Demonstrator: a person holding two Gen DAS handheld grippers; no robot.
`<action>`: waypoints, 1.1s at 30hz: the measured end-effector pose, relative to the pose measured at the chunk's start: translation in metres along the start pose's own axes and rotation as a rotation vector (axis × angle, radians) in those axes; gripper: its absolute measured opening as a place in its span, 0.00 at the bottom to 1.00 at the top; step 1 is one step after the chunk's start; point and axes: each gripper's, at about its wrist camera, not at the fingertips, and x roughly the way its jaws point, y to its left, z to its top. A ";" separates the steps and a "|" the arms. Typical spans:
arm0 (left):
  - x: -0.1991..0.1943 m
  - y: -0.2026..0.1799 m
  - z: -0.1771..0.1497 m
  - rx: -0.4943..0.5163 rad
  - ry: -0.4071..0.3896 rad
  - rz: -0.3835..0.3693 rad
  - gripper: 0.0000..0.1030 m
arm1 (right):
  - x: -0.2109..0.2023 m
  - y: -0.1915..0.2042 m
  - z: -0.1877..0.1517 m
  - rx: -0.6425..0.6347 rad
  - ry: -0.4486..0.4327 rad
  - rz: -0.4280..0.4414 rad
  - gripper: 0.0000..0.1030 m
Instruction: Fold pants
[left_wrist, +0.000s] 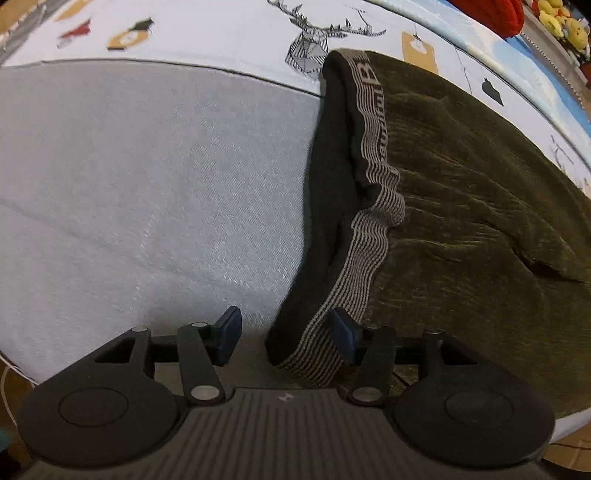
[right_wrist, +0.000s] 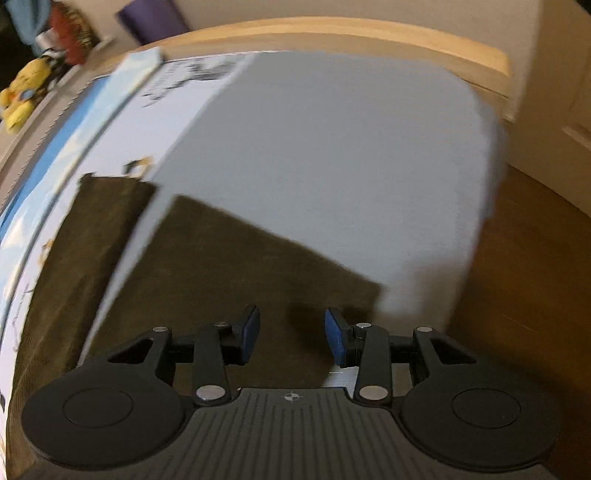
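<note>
- Bedding under inspection: a grey sheet (left_wrist: 147, 184) over a printed cover (left_wrist: 258, 44) on a bed, with a wooden frame (right_wrist: 369, 33) past its far edge.
- Pants (left_wrist: 480, 184), dark olive, lie spread flat on that sheet. Their striped waistband (left_wrist: 373, 155) runs along the side towards the bare grey area and is rumpled, partly turned over.
- Left tool (left_wrist: 284, 336) hangs over the near end of the waistband, jaws moderately apart. One blue pad (left_wrist: 341, 334) sits beside the band; nothing is clamped.
- Right tool (right_wrist: 291, 338) hovers over a trouser leg (right_wrist: 240, 266), jaws apart and empty. A second leg (right_wrist: 85, 240) lies beyond a strip of sheet. This view is blurred.
- Judgement: no fold is visible yet, so the step in hand is taking hold.
- Next move calls for both tools to pinch fabric, waistband and leg, then carry one half over the other evenly.
</note>
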 end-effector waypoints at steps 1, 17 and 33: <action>0.001 0.000 0.000 0.001 0.001 -0.009 0.60 | 0.003 -0.006 0.000 -0.002 0.014 -0.006 0.40; 0.008 -0.021 -0.007 0.171 -0.013 -0.009 0.25 | 0.004 -0.008 0.010 0.034 -0.078 0.006 0.13; -0.012 -0.030 -0.025 0.243 0.005 0.018 0.15 | 0.004 -0.018 0.013 0.046 -0.024 -0.077 0.13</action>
